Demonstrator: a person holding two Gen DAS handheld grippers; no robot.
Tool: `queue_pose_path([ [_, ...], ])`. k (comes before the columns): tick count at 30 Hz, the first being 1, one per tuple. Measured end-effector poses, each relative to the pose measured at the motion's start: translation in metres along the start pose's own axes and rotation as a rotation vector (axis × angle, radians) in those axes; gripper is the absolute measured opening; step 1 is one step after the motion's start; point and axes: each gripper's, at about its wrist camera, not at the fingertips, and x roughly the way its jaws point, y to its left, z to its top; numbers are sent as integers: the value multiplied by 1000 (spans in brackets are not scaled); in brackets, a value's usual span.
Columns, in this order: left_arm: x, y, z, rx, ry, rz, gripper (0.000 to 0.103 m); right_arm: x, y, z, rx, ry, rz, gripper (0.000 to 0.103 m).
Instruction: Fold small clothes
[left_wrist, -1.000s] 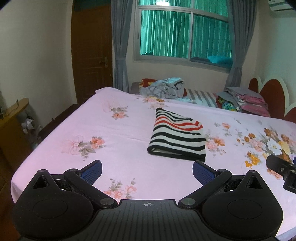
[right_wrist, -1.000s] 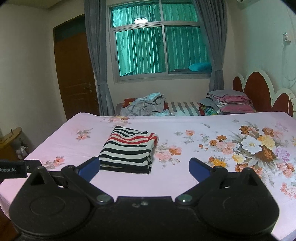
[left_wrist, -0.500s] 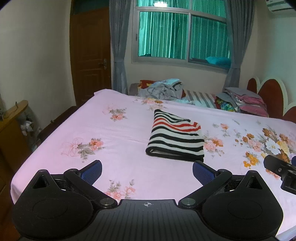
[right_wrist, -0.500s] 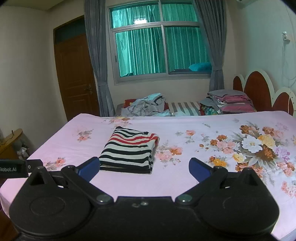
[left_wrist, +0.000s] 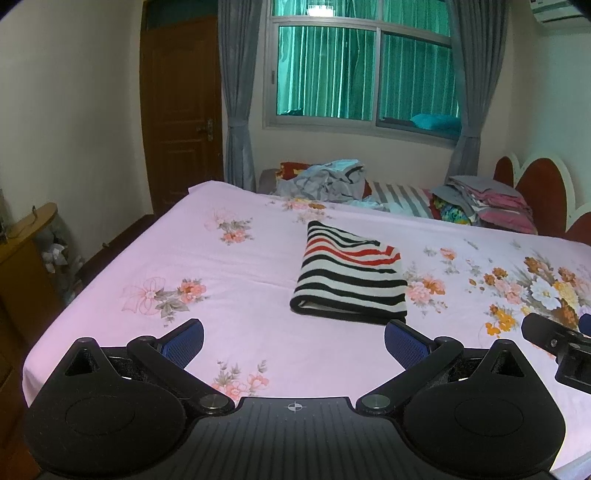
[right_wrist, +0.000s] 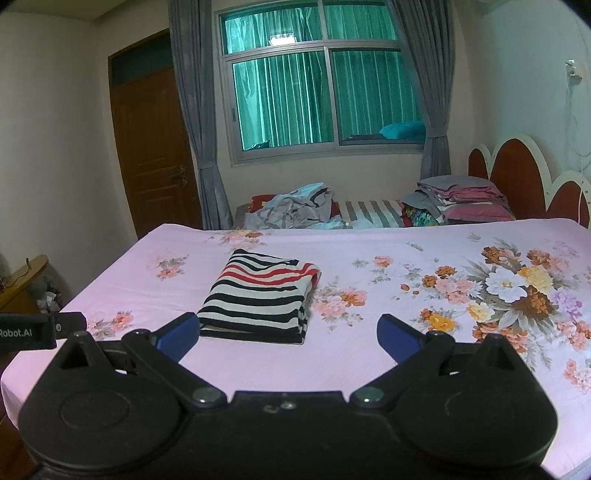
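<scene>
Your largest thing here is the wide bed with its pale pink flower-printed sheet (left_wrist: 229, 295), which fills the middle of both wrist views and runs back to the wall under the green-curtained window (right_wrist: 321, 99). At about 2 o'clock in your right wrist view stands the scalloped red and white headboard (right_wrist: 517, 177), and just left of it sits a stack of folded pink and grey bedding (right_wrist: 461, 201). At 12 o'clock, along the far edge of the bed, you have a loose heap of crumpled grey and pale blue clothes (left_wrist: 325, 179), well apart from everything on the sheet. The brown wooden door (left_wrist: 181, 122) stands at 10 o'clock beside the grey curtain. The task's piece, the folded black, white and red striped garment (left_wrist: 351, 280), lies flat on the sheet as a neat rectangle, its red stripes toward the far end; from your left wrist it is at 12 to 1 o'clock just beyond the fingers, and from your right wrist it is at 11 o'clock. Your left gripper (left_wrist: 294, 338) has its blue-padded fingers spread wide and holds nothing, hovering above the near edge of the bed. Your right gripper (right_wrist: 288, 332) is likewise spread wide and empty, and its black body shows at 3 o'clock in the left wrist view.
</scene>
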Motion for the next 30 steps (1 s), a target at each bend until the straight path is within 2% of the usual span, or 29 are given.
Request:
queue_pose_path([
  [30, 0, -9, 0, 10, 2, -4, 103, 5, -8, -1, 2, 14, 18, 102],
])
